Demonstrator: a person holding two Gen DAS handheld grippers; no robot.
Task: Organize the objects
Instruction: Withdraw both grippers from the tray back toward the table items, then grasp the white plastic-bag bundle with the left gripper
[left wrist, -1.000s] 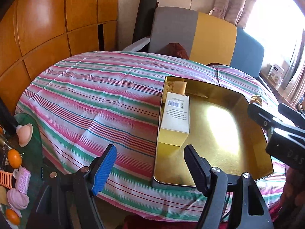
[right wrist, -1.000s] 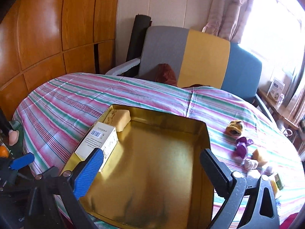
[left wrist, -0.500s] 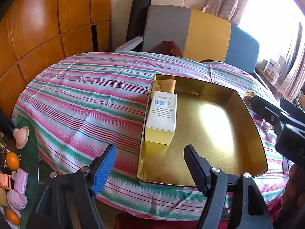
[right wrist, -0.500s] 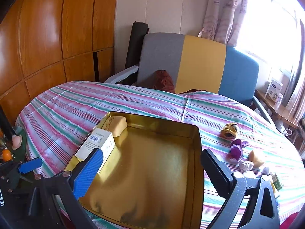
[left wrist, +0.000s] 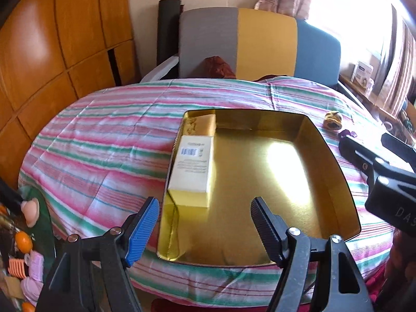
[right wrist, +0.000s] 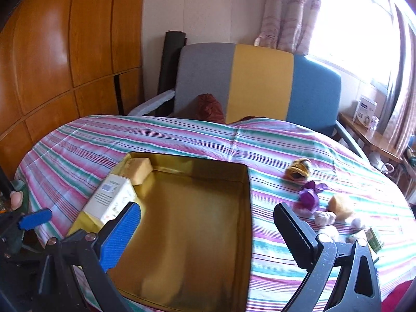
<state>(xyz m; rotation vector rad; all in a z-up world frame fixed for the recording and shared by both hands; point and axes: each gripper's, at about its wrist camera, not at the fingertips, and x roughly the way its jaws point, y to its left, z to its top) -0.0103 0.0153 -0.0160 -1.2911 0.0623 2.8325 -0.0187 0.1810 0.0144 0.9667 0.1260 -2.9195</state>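
- Shallow rectangular gold metal tray [left wrist: 325, 156] on the table's near edge.
- White rectangular carton with barcode [left wrist: 192, 166] lying flat along the tray's left wall.
- Tan sponge-like block [right wrist: 140, 167] in the tray's far-left corner.
- Small purple, yellow and white wrapped bits [right wrist: 309, 197] scattered toward the table's right edge.

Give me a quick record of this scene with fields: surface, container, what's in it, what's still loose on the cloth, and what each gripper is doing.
surface: striped tablecloth
container: gold tray, open top
in tray: white box lying along the left wall; tan block in the far-left corner
loose items: purple wrapper, yellow-brown ball and other small bits, right of the tray
left gripper: open, empty, at the tray's near edge
right gripper: open, empty, over the tray
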